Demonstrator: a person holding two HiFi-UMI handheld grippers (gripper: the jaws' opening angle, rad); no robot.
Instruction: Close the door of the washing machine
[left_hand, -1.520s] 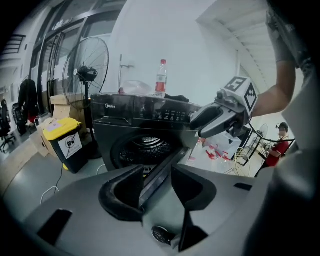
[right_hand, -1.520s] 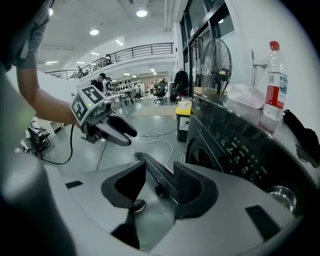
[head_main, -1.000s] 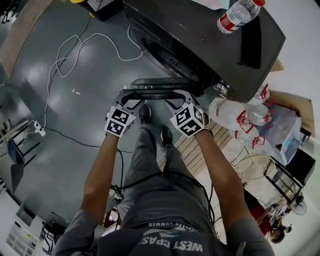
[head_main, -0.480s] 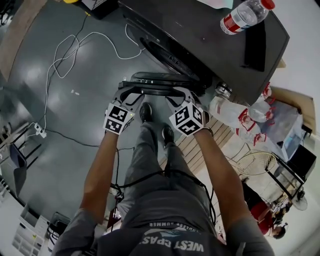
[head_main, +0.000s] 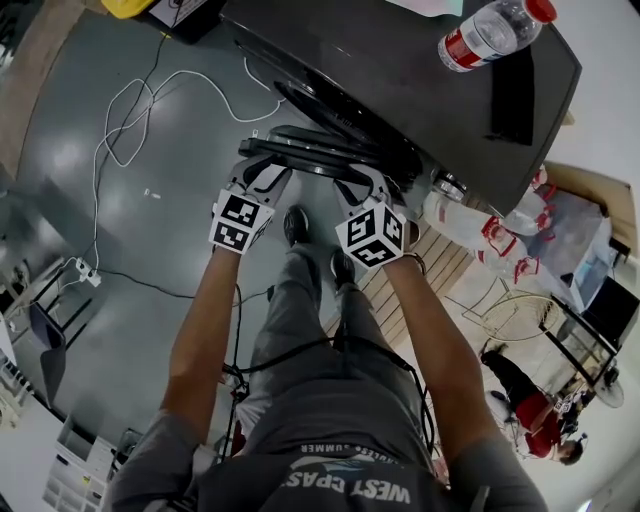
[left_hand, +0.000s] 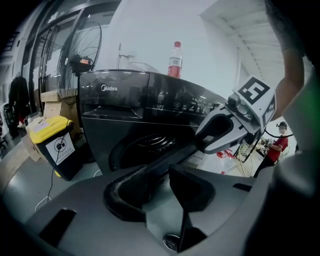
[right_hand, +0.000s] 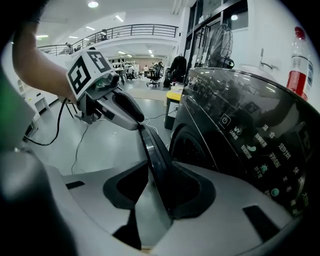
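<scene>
— Where with the door (head_main: 310, 152) of the washing machine (head_main: 400, 80)?
— Partway open, swung out from the dark front above the floor (head_main: 150, 230), angled toward the drum opening but not seated in it.
— And the left gripper (head_main: 262, 168)?
— Set at the left end of the door's outer rim, closing, with the rim between the jaws; apparently not pressing on it yet.
— Right gripper (head_main: 363, 187)?
— Much the same at the right end: closing round the rim, with a sliver of gap on one side.
— So which step?
— Probably the swing itself, guiding the door home with both ends held.
— Needed next?
— Even pressing toward the opening from both ends, along the door's own arc, then a firm last push until latched. Worth minding: slipping off the rim with loose jaws, and getting pinched between door and front.
</scene>
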